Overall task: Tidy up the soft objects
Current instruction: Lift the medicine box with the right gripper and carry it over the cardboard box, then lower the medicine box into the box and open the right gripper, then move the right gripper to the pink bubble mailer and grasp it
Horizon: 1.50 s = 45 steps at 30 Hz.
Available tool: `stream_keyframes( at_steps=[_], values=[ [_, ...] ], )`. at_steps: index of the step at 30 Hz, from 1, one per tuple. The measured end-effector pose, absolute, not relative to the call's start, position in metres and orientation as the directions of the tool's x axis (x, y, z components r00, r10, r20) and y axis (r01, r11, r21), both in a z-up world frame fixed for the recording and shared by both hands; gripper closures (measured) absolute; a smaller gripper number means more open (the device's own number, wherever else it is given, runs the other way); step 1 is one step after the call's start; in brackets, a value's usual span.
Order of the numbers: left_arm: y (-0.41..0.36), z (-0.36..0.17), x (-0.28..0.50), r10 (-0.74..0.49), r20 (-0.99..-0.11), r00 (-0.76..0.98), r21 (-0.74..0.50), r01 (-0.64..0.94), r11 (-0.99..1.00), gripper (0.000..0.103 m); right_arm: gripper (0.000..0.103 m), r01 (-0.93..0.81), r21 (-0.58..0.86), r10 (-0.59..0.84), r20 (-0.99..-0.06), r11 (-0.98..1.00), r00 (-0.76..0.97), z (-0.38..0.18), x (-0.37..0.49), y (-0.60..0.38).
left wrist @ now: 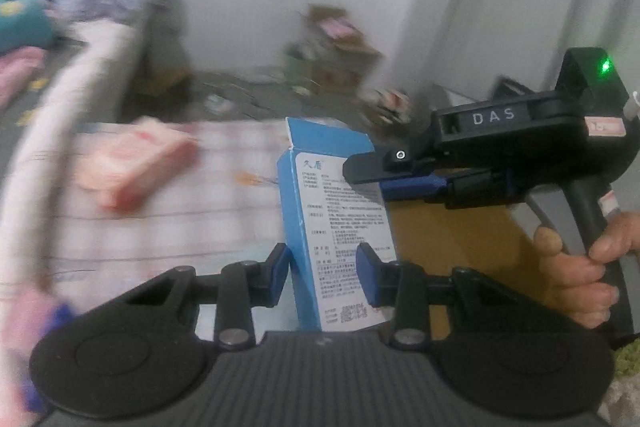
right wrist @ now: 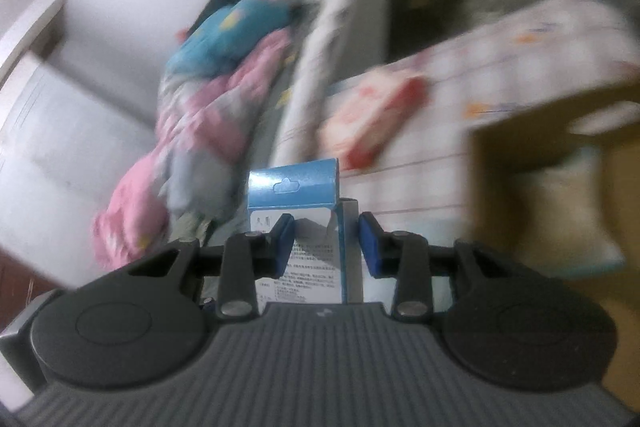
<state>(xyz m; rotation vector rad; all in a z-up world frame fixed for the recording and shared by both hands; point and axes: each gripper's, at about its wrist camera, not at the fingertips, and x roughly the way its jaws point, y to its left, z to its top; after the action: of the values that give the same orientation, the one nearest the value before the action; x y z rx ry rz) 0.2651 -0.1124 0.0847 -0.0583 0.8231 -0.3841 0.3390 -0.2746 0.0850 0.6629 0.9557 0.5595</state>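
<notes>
While both tongs clamp it, the blue box hangs tilted.

tool: blue pads clamp blue box
behind: pink pack on checked cloth; carton at right

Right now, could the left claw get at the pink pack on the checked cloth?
Probably not yet. The left claw is shut on the blue box, which the right claw also grips, so it has no free jaws. The path itself looks free: the pink pack lies uncovered on the cloth.
</notes>
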Motion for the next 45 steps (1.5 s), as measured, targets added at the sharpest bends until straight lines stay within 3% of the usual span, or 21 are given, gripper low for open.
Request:
stream_keyframes(
  at_steps=[10, 16, 21, 29, 45],
  values=[
    [-0.228, 0.023, 0.333, -0.417, -0.801, 0.429, -0.241, 0.406, 0.881, 0.064, 0.068, 0.046, 0.670, 0.544, -0.638, 0.741, 0.545, 0.039, 0.335, -0.405],
    [-0.265, -0.011, 0.366, -0.353, -0.848, 0.394, -0.189, 0.399, 0.897, 0.063, 0.068, 0.071, 0.622, 0.494, -0.681, 0.780, 0.540, 0.007, 0.368, -0.436],
    [-0.278, -0.029, 0.383, -0.306, -0.872, 0.383, -0.150, 0.386, 0.910, 0.054, 0.068, 0.093, 0.577, 0.460, -0.729, 0.811, 0.507, -0.030, 0.397, -0.438],
    [-0.262, -0.005, 0.369, -0.307, -0.855, 0.418, -0.145, 0.375, 0.916, 0.044, 0.067, 0.099, 0.598, 0.476, -0.717, 0.795, 0.508, -0.042, 0.398, -0.436],
    [-0.133, 0.108, 0.250, -0.314, -0.687, 0.655, -0.120, 0.324, 0.938, 0.012, 0.062, -0.084, 0.686, 0.578, -0.534, 0.723, 0.617, 0.067, 0.304, -0.392]
  ],
)
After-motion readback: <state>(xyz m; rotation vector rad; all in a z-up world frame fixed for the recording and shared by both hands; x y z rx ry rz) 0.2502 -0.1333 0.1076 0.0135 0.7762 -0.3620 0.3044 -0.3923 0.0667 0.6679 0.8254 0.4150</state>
